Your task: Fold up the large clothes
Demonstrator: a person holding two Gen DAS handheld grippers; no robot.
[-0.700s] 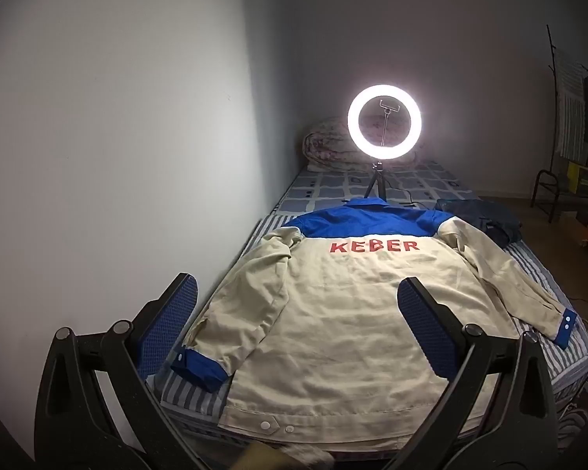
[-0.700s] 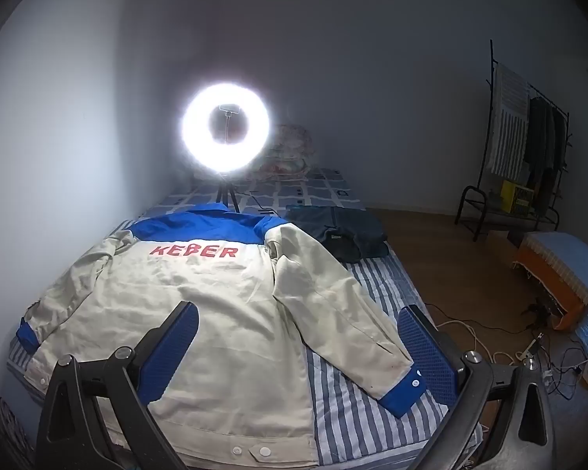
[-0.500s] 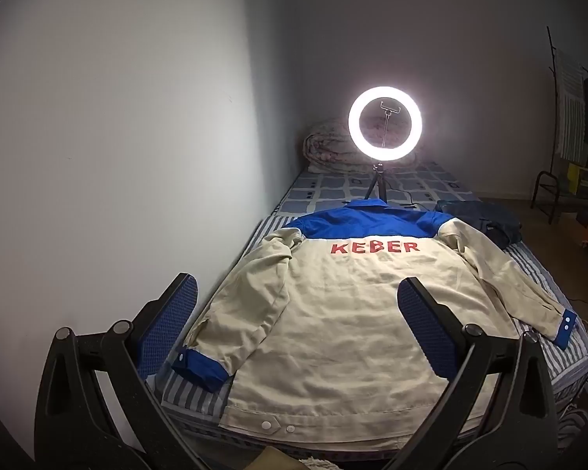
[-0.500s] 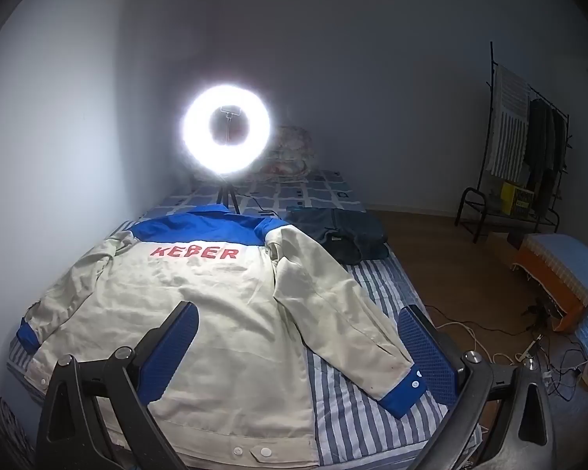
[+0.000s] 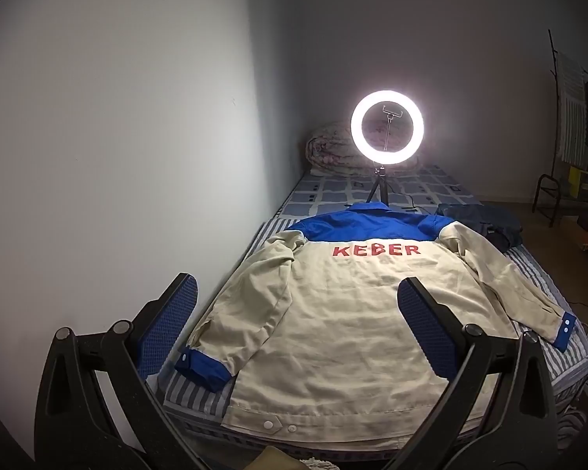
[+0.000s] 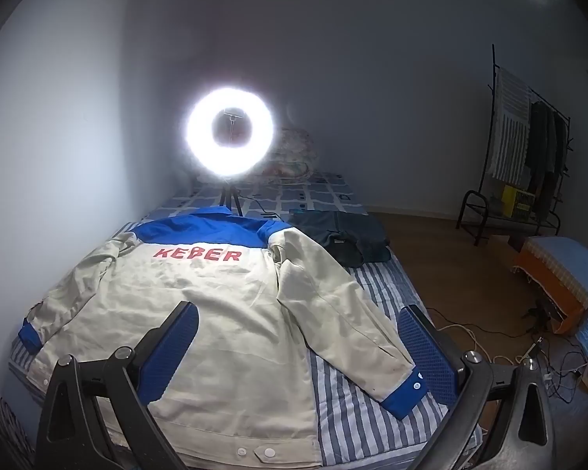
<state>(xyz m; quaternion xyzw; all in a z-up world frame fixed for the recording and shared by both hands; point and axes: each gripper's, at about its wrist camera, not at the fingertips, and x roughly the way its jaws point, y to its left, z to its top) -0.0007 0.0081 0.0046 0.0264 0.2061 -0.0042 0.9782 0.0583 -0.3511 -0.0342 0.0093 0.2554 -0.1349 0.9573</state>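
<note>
left wrist view: beige cotton work jacket with blue yoke [image 5: 333, 313] flat on striped bed [image 5: 184, 387], soft, limp; grab blue cuff [image 5: 202, 368] at bed's near-left corner. left gripper [image 5: 298, 325], right gripper [image 6: 300, 352] fingers wide apart, empty.

Lit ring light [image 5: 387, 127] on tripod on striped bed [image 6: 356, 423]; rolled quilt [image 5: 329, 149] behind, against wall. Dark folded clothes [image 6: 343, 237] beside. Clothes rack [image 6: 525, 133], cables [image 6: 552, 368] on floor.

Dim room; ring light [image 6: 230, 130] glares (haloed); fisheye edges bend, corners black.
</note>
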